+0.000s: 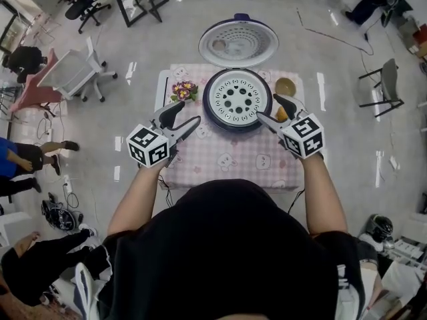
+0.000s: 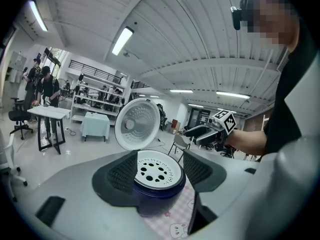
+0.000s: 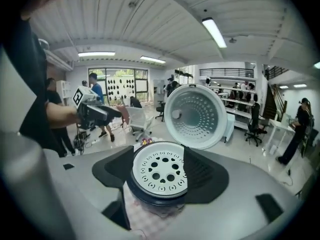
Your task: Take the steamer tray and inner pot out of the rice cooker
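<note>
Steamer tray (image 1: 237, 97) seated in open rice cooker (image 1: 238, 127) at table's (image 1: 220, 162) far edge, straight ahead between grippers. Left gripper (image 1: 185, 114) and right gripper (image 1: 269, 107) both wide, empty; right looks slightly nearer.

Head view: we look steeply down on the rice cooker (image 1: 209, 112) from above its near side, well back. Left gripper view: we sit low and near, left of the cooker, facing across it to the right gripper (image 2: 189, 133). Right gripper view: same from the cooker's right, facing the left gripper (image 3: 116, 113). All three share the cooker and its raised lid (image 1: 238, 43).
</note>
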The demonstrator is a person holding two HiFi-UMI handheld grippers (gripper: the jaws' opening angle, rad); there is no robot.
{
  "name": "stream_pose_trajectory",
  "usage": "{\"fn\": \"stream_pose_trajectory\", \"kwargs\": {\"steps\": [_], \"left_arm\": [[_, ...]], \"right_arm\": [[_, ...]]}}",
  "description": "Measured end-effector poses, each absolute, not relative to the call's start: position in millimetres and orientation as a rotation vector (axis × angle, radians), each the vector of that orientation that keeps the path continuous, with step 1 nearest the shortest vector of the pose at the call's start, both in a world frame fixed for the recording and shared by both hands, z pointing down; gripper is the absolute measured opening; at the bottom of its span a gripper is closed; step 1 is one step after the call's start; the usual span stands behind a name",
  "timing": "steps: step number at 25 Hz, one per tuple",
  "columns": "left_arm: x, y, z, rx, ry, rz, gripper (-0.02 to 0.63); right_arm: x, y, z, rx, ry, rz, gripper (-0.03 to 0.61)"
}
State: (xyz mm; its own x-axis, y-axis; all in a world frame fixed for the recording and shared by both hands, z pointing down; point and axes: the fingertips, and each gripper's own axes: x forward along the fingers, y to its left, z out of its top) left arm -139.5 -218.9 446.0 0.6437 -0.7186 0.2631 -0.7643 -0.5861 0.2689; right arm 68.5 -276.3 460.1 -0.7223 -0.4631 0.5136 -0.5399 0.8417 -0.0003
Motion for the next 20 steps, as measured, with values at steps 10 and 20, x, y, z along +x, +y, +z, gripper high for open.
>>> {"fn": "stream_pose_trajectory", "kwargs": {"steps": [10, 20], "left_arm": [[-141, -226, 462, 2.461, -1.193, 0.156, 0.301], [-143, -230, 477, 2.424, -1.179, 0.128, 0.301]], "right_arm": [[18, -246, 529, 0.285, -2.321, 0.043, 0.327], [0, -217, 592, -0.018, -2.120, 0.038, 0.327]]}}
